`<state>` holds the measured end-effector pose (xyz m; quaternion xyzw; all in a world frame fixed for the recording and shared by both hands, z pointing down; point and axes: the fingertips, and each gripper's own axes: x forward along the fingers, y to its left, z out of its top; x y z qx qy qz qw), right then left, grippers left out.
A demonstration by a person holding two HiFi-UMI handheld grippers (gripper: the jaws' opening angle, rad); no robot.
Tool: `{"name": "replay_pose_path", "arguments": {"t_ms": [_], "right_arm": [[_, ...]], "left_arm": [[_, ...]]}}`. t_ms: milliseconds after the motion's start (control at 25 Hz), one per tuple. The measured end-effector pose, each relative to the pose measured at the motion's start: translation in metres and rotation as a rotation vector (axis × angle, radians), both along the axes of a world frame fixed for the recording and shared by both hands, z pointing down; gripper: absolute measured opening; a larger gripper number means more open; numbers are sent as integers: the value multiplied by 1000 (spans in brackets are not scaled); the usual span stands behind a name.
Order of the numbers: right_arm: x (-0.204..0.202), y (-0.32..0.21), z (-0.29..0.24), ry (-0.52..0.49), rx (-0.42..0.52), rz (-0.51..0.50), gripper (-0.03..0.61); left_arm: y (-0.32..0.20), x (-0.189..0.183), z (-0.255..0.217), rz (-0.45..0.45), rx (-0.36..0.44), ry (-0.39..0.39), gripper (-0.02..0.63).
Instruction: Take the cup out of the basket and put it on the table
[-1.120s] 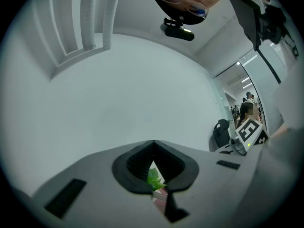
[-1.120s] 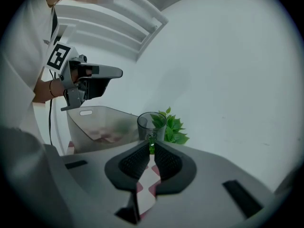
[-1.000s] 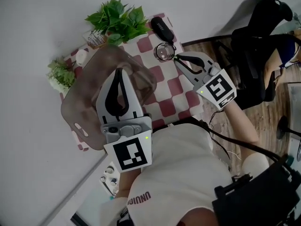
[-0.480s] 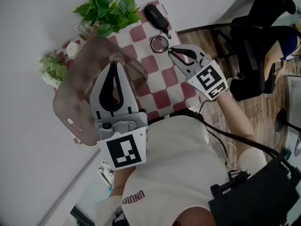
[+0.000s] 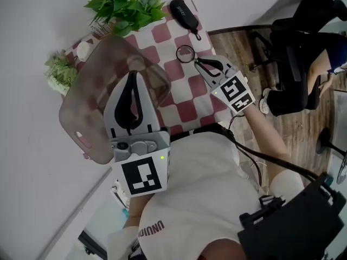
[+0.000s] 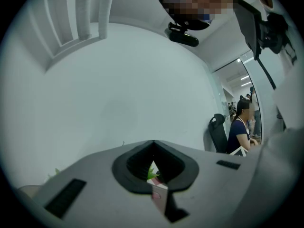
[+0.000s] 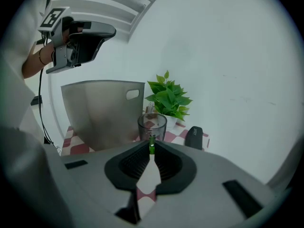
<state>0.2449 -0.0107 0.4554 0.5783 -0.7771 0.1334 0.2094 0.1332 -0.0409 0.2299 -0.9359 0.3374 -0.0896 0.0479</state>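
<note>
**Cup on the surface: the tool to be cleared without a nudge**

The left half of the checkered surface (image 5: 187, 110) is taken up by the brown translucent basket (image 5: 89, 99), and no cup is seen in it. A leafy plant (image 5: 127, 4) is set at the far edge. The left tool (image 5: 134, 75) is held high above the basket, its jaws clenched on nothing. The right tool (image 5: 198, 62) is lowered over the right side of the surface, its jaws likewise pressed together with nothing between them. A black case (image 5: 184, 11) is laid near the far corner. The clear cup (image 5: 185, 53) is stood upright on the surface, outside the basket and just beyond the right tool's tips. Contact between tips and glass cannot be settled from the head view, though a slight gap seems to be shown in the right gripper view.

The placing is judged done, so only clearance is left. The right tool is best drawn straight back along its own line and kept level. A sideways sweep is to be avoided, since so light a cup would probably be tipped easily. The left tool is best kept raised, clear of the basket wall.
</note>
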Motion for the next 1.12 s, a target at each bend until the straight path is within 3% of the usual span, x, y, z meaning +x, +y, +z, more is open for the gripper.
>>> {"name": "replay_pose_path", "arguments": {"t_ms": [480,1120], "right_arm": [[0,10,50,27,-85,22,44],[0,22,98,-26,-179,60,44]], "left_arm": [[4,-3,8,-5,-18,-28,11],[3,-1,18,-16,-62,-55,11]]}}
